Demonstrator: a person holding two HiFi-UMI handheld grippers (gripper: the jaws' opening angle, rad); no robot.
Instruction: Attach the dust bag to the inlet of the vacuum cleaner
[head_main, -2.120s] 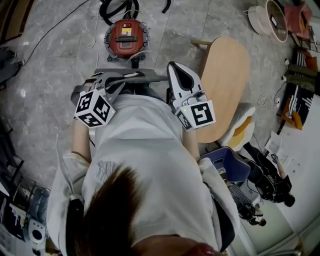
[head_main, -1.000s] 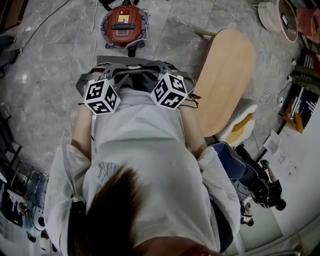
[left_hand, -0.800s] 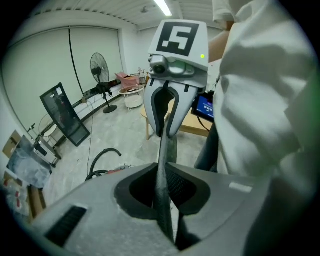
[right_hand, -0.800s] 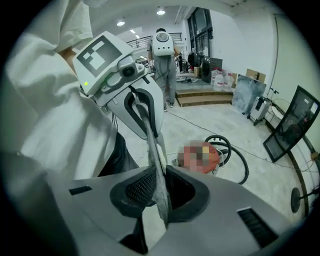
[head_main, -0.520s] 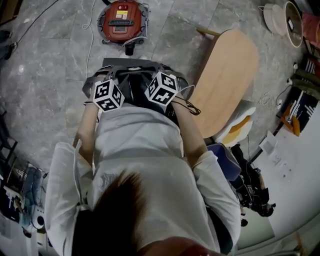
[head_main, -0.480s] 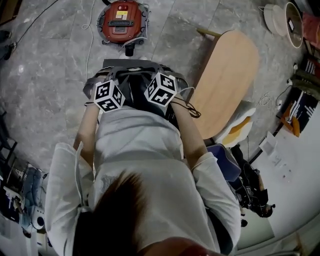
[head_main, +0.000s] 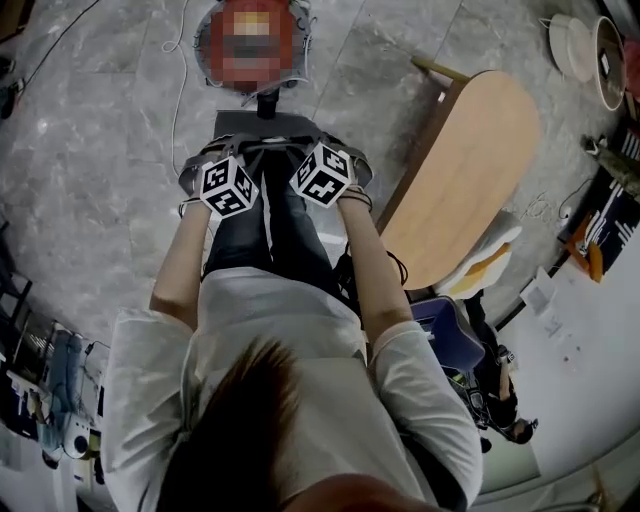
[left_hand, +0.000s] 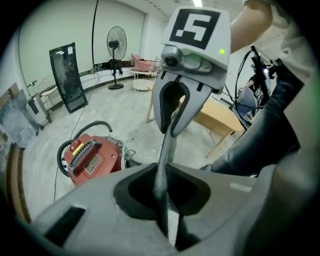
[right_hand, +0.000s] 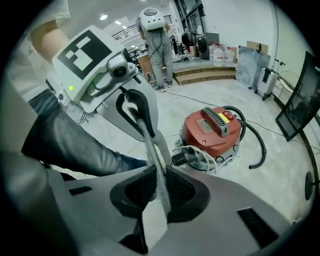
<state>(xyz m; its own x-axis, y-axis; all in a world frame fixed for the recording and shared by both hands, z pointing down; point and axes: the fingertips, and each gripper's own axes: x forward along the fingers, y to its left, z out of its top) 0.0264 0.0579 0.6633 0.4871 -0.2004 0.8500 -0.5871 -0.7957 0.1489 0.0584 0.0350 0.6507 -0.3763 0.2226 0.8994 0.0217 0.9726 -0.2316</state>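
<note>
Left tongs (left_hand: 162, 175) are shut tight on one edge of the grey dust bag (left_hand: 167, 142). The right tongs (right_hand: 159, 177) are clamped on its opposite edge, so the dust bag is held stretched between them and shows edge-on in both gripper views. It is held up on the person's side of the red vacuum cleaner (right_hand: 212, 129), near it but not touching, in front of the person's dark-trousered legs (head_main: 240, 235). The vacuum cleaner stands upright on the grey floor (head_main: 90, 170), with its ribbed inlet (right_hand: 181, 159) pointing toward the person's side. A black hose (right_hand: 263, 146) curls round the vacuum cleaner's far side, and a white cable (head_main: 176, 100) lies beside it. A wooden table (head_main: 470, 170) stands to its right in the head view.
</note>
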